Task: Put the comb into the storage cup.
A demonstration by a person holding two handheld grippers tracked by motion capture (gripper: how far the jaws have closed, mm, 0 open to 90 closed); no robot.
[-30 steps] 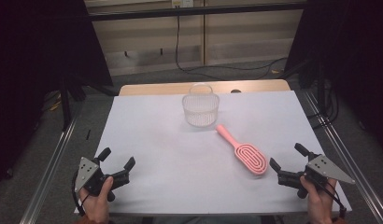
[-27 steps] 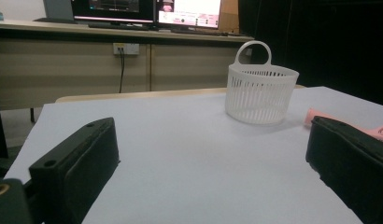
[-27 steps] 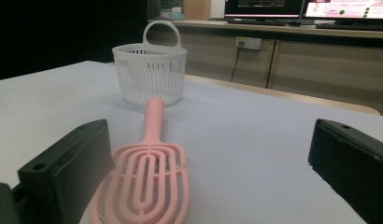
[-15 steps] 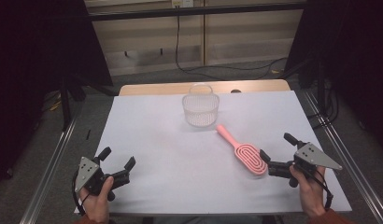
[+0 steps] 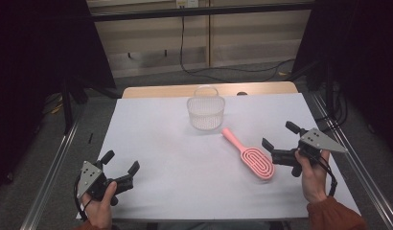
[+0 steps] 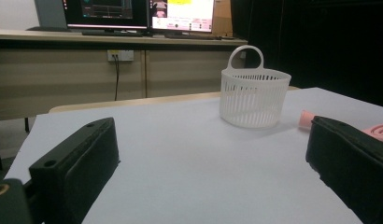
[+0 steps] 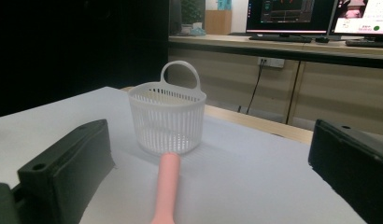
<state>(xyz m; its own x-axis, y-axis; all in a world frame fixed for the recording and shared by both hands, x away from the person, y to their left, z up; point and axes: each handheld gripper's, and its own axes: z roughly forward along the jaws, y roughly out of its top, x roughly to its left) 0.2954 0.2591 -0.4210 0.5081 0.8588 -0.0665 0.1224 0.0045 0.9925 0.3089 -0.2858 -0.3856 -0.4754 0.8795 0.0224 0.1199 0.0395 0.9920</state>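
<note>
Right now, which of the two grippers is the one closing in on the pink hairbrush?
The right gripper, jaws open, right beside the head of the pink hairbrush. The left gripper sits at the table's near left corner, far from it.

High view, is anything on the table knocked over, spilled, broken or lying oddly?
Nothing stands out. The white basket stands upright with its handle up, and the pink hairbrush lies flat and whole beside it. The right gripper has its jaws open next to the brush head; the left gripper is open near the table's front edge.
</note>
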